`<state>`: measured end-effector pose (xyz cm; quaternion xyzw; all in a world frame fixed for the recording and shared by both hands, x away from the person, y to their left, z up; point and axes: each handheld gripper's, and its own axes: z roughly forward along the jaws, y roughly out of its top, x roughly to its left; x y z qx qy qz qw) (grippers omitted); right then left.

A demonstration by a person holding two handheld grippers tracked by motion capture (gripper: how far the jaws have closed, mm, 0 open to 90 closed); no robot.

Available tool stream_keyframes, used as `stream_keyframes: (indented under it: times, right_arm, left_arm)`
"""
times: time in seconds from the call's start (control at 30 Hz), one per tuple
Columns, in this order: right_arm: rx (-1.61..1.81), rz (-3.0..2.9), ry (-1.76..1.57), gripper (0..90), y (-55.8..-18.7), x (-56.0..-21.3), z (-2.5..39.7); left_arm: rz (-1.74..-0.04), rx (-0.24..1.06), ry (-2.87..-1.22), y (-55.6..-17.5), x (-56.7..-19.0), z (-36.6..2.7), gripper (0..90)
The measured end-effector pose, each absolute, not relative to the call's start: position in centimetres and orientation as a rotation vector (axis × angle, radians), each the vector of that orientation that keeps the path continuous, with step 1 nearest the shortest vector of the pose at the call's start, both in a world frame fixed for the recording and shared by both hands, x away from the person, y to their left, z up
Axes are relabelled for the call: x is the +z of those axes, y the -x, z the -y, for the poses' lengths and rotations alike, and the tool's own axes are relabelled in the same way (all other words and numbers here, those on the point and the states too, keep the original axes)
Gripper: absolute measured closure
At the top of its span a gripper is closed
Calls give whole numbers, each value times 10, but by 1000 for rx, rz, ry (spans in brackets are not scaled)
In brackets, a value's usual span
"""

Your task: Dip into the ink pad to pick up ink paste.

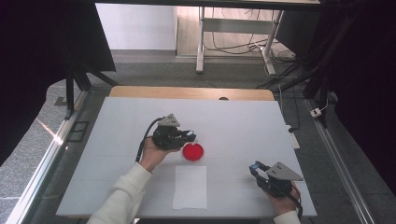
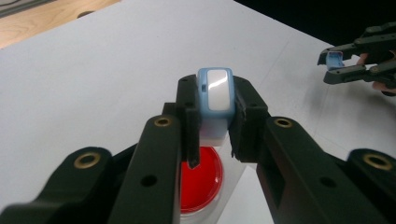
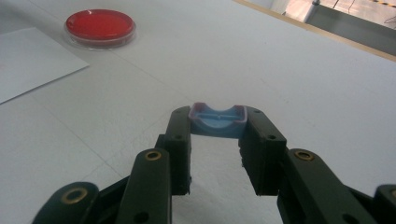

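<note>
A blue-and-white stamp [image 2: 215,103] is being clamped by the left gripper [image 2: 214,122] over the red dish [image 1: 193,151] for inking; its cap [image 3: 218,120] is being pinched aside by the right gripper [image 3: 217,140].

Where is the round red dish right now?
In the high view, the red dish sits on the white table near the middle, just right of the left gripper and just behind the sheet of paper.
</note>
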<state>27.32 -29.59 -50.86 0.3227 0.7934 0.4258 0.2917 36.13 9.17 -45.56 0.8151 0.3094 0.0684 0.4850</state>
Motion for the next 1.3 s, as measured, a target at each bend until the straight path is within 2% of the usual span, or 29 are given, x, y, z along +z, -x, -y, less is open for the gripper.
stream_keyframes:
  times: [0.8,1.3]
  right_arm:
    - [1133,-2114,-842,646,-274,-507,295]
    - [1141,-2105,-849,646,-275,-507,297]
  left_arm:
    - [-761,213,-2139,-369,-486,-71,754]
    - [-765,235,-2172,-370,-490,-70,754]
